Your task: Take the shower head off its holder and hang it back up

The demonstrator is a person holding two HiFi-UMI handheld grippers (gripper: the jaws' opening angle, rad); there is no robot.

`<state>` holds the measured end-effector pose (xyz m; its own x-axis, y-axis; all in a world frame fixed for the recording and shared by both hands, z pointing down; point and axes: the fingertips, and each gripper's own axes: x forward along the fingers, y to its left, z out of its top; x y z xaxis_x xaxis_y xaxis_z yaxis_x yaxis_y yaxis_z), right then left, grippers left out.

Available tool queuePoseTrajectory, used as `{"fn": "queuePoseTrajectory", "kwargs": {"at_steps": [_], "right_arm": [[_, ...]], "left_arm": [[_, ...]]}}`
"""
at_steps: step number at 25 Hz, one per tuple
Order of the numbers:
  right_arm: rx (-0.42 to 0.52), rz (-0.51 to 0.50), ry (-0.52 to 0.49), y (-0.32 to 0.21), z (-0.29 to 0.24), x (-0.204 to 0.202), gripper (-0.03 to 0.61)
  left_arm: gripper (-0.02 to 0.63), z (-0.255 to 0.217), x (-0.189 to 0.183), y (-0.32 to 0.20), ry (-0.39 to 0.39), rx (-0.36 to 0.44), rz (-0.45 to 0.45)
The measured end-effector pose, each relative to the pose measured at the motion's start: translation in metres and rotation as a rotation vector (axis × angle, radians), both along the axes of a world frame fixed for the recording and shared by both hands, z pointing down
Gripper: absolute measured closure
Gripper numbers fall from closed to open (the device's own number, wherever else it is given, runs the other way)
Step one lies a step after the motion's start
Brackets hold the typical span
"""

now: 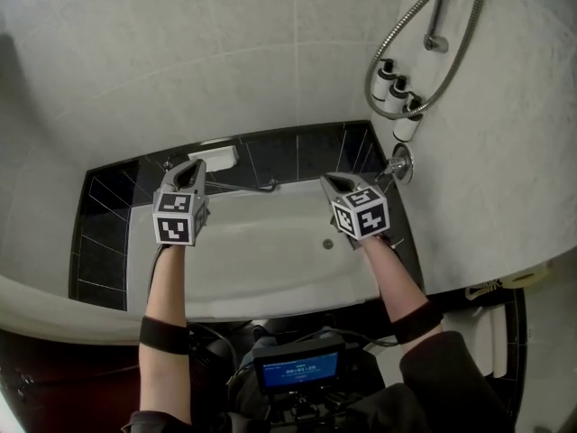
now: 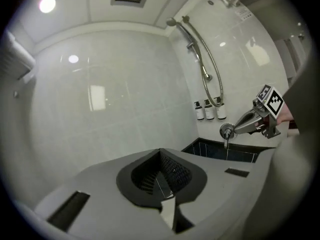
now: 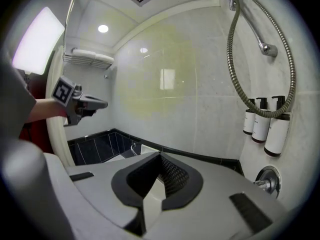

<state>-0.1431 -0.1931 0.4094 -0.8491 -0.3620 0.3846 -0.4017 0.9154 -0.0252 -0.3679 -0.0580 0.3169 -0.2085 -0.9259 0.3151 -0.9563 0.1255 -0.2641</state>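
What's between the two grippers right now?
Head view: only the tub and a chrome bar on its back rim lie between the left gripper and the right gripper.

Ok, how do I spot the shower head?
Look at the wall above the three pump bottles. A chrome rail climbs from there; the shower head sits at its top end, the small rounded head jutting sideways, unlike the ribbed hose looping below.

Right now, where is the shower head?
The shower head sits high on the right-hand wall in the left gripper view, atop the rail, above the three bottles.
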Motion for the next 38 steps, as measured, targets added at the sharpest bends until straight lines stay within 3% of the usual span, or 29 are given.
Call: {"fn": "queuePoseTrajectory", "kwargs": {"at_steps": [4, 11, 20, 38], "right_arm": [[-0.015, 0.003, -0.04, 0.0, -0.006, -0.004, 0.558], [-0.023, 0.003, -0.049, -0.001, -0.007, -0.013, 0.56], [0.022, 0.018, -0.039, -0.002, -0.01, -0.021, 0.563], [0.012, 0.003, -0.024, -0.002, -0.004, -0.017, 0.563]], "left_arm": [[0.614, 0.047, -0.013, 0.022, 0.1, -0.004, -0.071], [0.614, 0.082, -0.018, 0.04, 0.163, -0.046, -0.1], [0.613, 0.091, -0.037, 0.05, 0.158, -0.023, -0.131], [0.614, 0.095, -0.03, 0.051, 0.154, -0.02, -0.126]]}}
